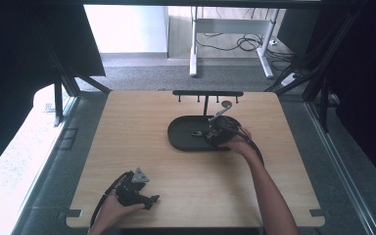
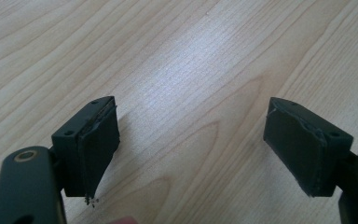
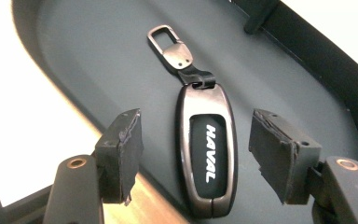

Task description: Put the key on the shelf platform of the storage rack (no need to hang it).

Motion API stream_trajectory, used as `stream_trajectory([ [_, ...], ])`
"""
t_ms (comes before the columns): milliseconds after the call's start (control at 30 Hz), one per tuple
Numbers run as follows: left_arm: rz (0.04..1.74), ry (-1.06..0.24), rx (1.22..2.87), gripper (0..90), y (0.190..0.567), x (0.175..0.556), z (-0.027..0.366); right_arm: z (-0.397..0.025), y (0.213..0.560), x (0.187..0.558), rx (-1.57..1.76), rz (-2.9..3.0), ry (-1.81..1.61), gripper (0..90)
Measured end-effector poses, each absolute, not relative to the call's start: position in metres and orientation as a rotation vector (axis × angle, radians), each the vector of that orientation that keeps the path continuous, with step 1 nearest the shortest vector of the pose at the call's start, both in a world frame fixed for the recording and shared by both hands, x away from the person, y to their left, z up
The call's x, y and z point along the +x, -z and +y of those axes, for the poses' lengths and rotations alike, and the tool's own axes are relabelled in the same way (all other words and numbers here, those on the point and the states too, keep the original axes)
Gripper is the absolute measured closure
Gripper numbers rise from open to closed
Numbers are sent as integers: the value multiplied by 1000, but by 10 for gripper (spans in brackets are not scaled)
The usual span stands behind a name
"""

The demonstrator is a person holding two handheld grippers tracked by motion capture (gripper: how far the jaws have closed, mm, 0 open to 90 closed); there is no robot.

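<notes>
We judge the key fob [image 3: 207, 156], lying flat in the dark tray [image 3: 98, 60] toward the tabletop's far edge, to be small, light, rigid and slick-cased, best pinched across its long sides, where the right gripper [image 3: 196, 154] already straddles it with jaws spread. The right gripper view gives us its lettering and clip, while the high view places the left gripper [image 1: 149, 199], also open and empty, near the tabletop's near edge.
</notes>
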State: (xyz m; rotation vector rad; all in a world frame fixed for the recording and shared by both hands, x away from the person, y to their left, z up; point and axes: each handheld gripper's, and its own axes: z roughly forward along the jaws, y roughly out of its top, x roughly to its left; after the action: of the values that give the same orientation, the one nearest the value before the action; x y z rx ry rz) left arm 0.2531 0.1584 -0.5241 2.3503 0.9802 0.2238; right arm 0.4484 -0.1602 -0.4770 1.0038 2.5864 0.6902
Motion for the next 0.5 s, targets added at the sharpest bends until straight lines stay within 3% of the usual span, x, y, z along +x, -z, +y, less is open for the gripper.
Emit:
stream_trajectory([
  [500, 973, -221, 2344, 190, 522, 253, 160, -190, 457, 399, 966, 2533, -864, 372],
])
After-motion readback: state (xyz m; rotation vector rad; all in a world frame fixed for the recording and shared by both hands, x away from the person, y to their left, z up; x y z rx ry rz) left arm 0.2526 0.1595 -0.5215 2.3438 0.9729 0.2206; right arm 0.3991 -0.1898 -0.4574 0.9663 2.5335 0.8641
